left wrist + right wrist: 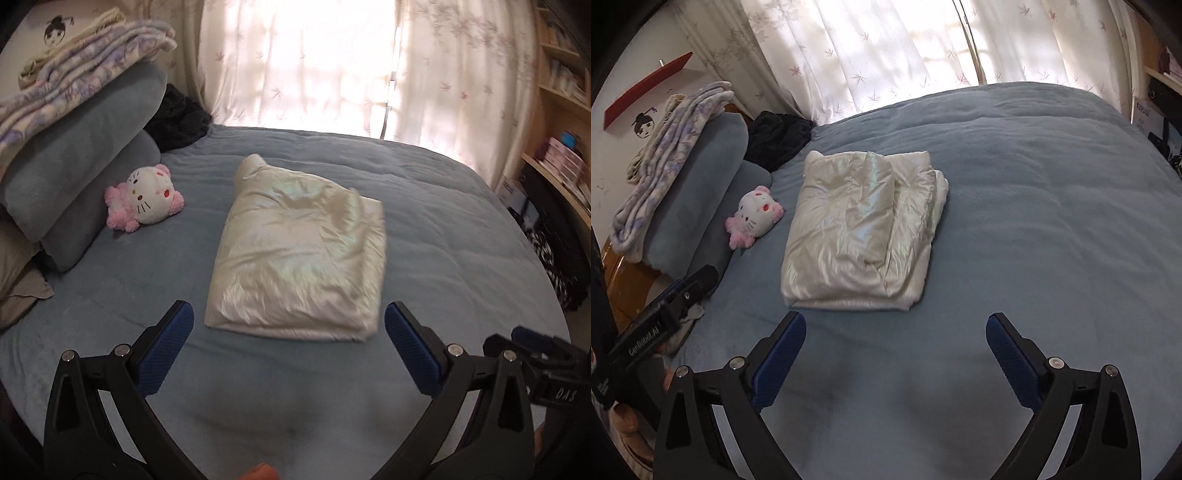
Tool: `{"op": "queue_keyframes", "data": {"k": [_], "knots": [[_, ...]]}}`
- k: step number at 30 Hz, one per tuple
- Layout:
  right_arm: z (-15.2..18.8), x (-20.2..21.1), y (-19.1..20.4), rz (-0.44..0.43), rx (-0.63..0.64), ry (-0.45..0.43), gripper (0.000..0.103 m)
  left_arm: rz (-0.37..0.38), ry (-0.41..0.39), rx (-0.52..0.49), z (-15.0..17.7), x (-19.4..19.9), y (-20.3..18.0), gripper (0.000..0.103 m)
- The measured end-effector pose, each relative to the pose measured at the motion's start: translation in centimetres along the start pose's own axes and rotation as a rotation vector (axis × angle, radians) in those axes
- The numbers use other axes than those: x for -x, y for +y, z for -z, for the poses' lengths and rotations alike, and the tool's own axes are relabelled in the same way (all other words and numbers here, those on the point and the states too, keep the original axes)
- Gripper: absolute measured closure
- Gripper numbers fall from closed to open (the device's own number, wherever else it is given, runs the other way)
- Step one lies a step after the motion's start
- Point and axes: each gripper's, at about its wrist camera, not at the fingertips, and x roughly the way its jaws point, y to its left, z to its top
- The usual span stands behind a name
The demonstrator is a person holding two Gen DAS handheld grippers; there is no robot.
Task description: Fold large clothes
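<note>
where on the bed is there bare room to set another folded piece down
Bare blanket lies right of the folded garment, out to the curtain, and in front of it, near both open grippers. The left is crowded: plush, pillows, dark cloth.

Both wrist views look down-forward over bed [443, 229], sharing folded garment [295, 254].

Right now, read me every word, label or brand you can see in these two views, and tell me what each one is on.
"GenRobot.AI": on the side of the left gripper, in the right wrist view.
"DAS": on the body of the right gripper, in the left wrist view; possibly part of a longer word.
Small print lower on the left gripper: too small to read.
White box by the shelves: has print, too blurred to read.
Folded cream garment: no text visible.
</note>
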Motion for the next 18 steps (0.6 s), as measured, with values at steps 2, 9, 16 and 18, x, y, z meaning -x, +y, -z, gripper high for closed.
{"op": "queue_keyframes", "data": {"k": [2, 9, 16, 18], "knots": [[2.0, 3.6, 0.0, 0.005, 0.008, -0.013, 0.003, -0.001, -0.012, -0.019, 1.7, 2.8, -1.0, 0.0], [8.6, 12.6, -0.6, 0.034, 0.079, -0.04, 0.003, 0.05, 0.033, -0.026, 8.5, 9.9, -4.0, 0.0], [16.1, 19.2, -3.9, 0.043, 0.053, -0.049, 0.002, 0.062, 0.051, -0.089, 13.7, 14.9, -7.3, 0.0], [18.3, 20.4, -5.1, 0.051, 0.032, -0.052, 0.002, 0.07, 0.034, -0.108, 15.4, 16.7, -8.1, 0.0]]}}
